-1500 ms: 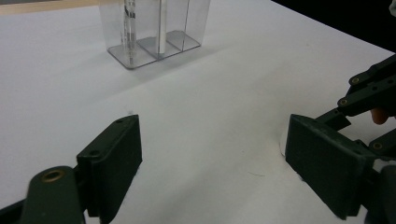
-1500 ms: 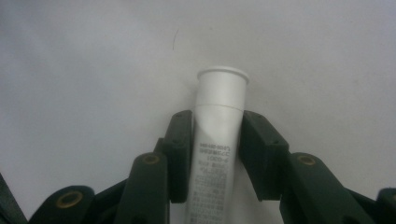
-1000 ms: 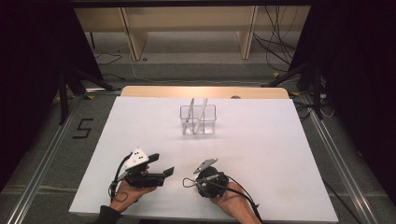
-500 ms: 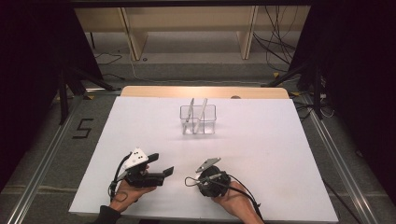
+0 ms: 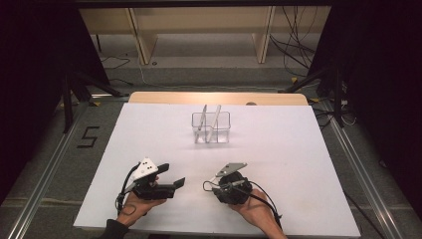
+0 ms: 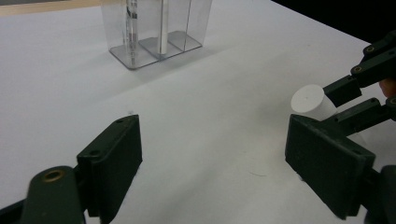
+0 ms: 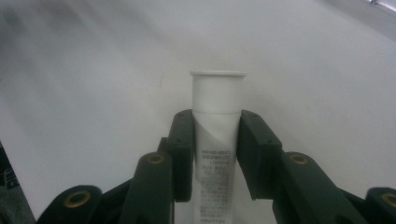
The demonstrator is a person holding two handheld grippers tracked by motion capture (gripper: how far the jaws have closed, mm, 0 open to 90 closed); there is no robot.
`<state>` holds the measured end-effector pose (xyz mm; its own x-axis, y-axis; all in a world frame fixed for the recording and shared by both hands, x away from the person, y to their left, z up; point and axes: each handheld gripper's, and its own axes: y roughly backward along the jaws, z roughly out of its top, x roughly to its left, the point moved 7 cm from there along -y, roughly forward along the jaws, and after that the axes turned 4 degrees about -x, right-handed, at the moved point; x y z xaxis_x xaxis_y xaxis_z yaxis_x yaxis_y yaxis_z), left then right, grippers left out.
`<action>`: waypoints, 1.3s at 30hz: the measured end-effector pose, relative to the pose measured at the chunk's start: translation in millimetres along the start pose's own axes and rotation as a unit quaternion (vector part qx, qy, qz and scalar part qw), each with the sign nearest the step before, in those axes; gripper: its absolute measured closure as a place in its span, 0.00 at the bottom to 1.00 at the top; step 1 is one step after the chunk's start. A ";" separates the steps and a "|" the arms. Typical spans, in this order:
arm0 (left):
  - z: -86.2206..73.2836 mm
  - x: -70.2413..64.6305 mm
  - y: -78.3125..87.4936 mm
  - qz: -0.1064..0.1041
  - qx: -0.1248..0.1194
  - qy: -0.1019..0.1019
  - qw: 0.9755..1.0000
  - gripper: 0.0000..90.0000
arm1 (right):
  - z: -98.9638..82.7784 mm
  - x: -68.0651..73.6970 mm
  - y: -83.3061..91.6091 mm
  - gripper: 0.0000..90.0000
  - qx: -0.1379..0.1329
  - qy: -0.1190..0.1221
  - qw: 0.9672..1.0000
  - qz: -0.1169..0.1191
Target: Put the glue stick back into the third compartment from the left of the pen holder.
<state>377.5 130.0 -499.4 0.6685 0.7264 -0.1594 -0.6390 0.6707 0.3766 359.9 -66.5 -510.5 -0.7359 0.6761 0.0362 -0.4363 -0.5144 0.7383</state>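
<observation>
high view: both grippers rest low at the counter's (image 5: 298,149) near edge; clear organiser (image 5: 211,127) well ahead, centred.
left gripper view: left gripper (image 6: 215,172) jaws released, empty.
right gripper view: right gripper (image 7: 215,154) jaws clenched on white tube (image 7: 217,121), long axis along jaws, cap forward.

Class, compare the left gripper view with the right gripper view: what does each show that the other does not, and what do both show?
Left gripper view alone: the clear plastic holder at the far side of the table, with thin upright items in its compartments, and the left gripper with its jaws wide apart and nothing between them.

Right gripper view alone: small printed text on the side of the white tube, and the right gripper shut on the tube's body.

Both: the white tube, cap end out, and the white table.
</observation>
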 end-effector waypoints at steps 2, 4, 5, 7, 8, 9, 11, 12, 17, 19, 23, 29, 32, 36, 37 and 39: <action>0.1 0.1 0.1 0.000 0.000 0.000 1.000 0.20 | 0.1 -1.0 0.9 0.76 -0.003 -0.001 1.000 0.001; 0.0 0.2 0.0 0.000 0.000 0.001 1.000 0.20 | 1.6 -0.9 2.4 0.76 -0.011 0.000 1.000 0.005; 0.0 0.1 0.0 0.000 0.000 0.000 1.000 0.20 | 2.4 -0.7 3.3 0.76 -0.013 0.000 1.000 0.006; 0.2 0.0 0.2 0.000 0.000 0.000 1.000 0.20 | 3.7 -0.5 5.1 0.76 -0.017 -0.004 1.000 0.007; 0.2 0.0 0.2 0.000 0.000 0.000 1.000 0.20 | 4.5 -0.7 5.9 0.76 -0.021 -0.005 1.000 0.010; 0.1 0.1 0.1 0.000 0.000 0.000 1.000 0.20 | 5.2 -1.1 6.9 0.76 -0.025 -0.007 1.000 0.011; 0.1 0.1 0.2 0.000 0.000 0.000 1.000 0.20 | 6.5 -1.9 9.2 0.76 -0.032 -0.010 0.999 0.014; 0.3 0.0 0.3 0.000 -0.001 0.001 1.000 0.20 | 7.4 -2.9 10.1 0.76 -0.037 -0.009 0.999 0.011; 0.2 0.0 0.2 0.000 0.000 0.000 1.000 0.20 | 12.2 -6.4 16.3 0.76 -0.064 -0.015 0.998 0.010; 0.2 0.2 0.2 0.001 -0.001 0.000 1.000 0.20 | 15.4 -7.9 19.5 0.76 -0.083 -0.017 0.996 0.009; 0.2 0.3 0.1 0.001 0.000 0.000 1.000 0.20 | 21.8 -9.5 25.8 0.76 -0.117 -0.019 0.993 0.007; 0.2 0.1 0.1 0.001 -0.001 0.000 1.000 0.20 | 29.9 -13.5 31.9 0.76 -0.146 -0.025 0.989 0.005; 0.3 0.1 0.2 0.001 -0.001 0.000 1.000 0.20 | 33.2 -18.5 32.8 0.76 -0.155 -0.031 0.987 0.003; 0.5 0.4 0.3 0.002 -0.002 0.000 1.000 0.20 | 39.8 -26.5 35.9 0.76 -0.167 -0.046 0.985 0.003; 0.5 0.5 0.5 0.002 -0.001 -0.001 1.000 0.20 | 42.2 -28.9 37.0 0.76 -0.171 -0.049 0.984 0.003; 0.7 0.4 0.6 0.002 -0.003 0.001 1.000 0.20 | 46.7 -33.8 39.5 0.76 -0.180 -0.054 0.982 0.000</action>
<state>377.7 130.5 -498.6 0.6657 0.7289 -0.1599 -0.6435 0.6692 0.3716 391.7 -85.1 -451.1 -0.6849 0.7185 0.1212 -0.6056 -0.6538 0.4536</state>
